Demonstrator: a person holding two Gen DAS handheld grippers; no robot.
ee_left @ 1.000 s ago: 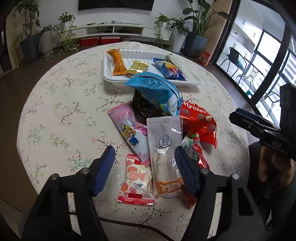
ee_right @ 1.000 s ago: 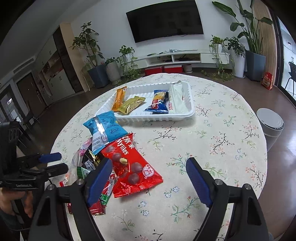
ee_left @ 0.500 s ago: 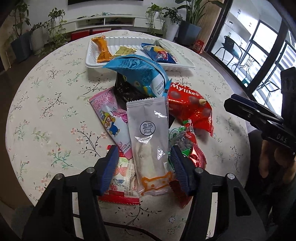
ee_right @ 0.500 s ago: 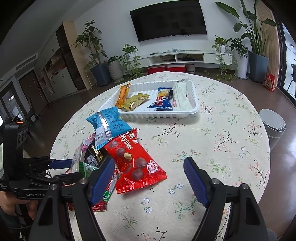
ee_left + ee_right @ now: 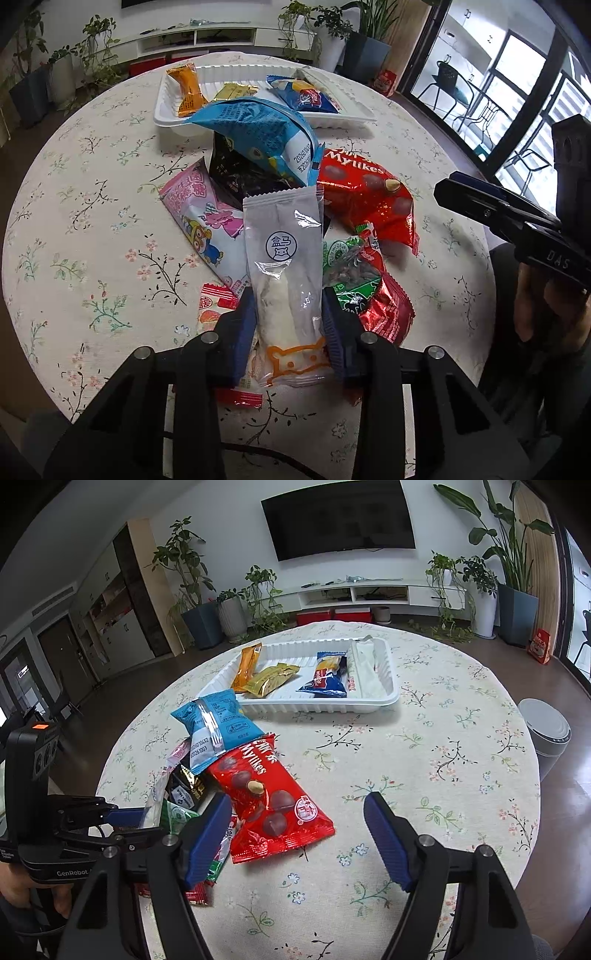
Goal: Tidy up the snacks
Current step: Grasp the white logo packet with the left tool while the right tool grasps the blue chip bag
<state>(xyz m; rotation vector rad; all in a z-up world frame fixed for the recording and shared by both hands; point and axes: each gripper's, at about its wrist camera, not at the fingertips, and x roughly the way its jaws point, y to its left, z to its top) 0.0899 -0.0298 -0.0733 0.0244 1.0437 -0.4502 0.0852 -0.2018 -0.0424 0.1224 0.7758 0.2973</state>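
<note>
A pile of snack packets lies on the round floral table (image 5: 74,206). My left gripper (image 5: 290,332) is shut on the near end of a grey-and-clear packet (image 5: 286,258) on top of the pile. Around it lie a pink cartoon packet (image 5: 199,218), a blue bag (image 5: 258,136), a red Mylikes bag (image 5: 369,195) and a green packet (image 5: 351,266). The white tray (image 5: 369,705) at the far side holds several packets. My right gripper (image 5: 297,834) is open and empty, low over the table beside the red Mylikes bag (image 5: 269,794).
The left gripper shows at the left edge of the right wrist view (image 5: 96,823). A grey bin (image 5: 546,731) stands on the floor right of the table. Potted plants and a TV unit (image 5: 369,594) stand behind the table.
My left gripper moved forward and down onto the grey-and-clear packet and closed on its near end. My right gripper shifted slightly and stayed open.
</note>
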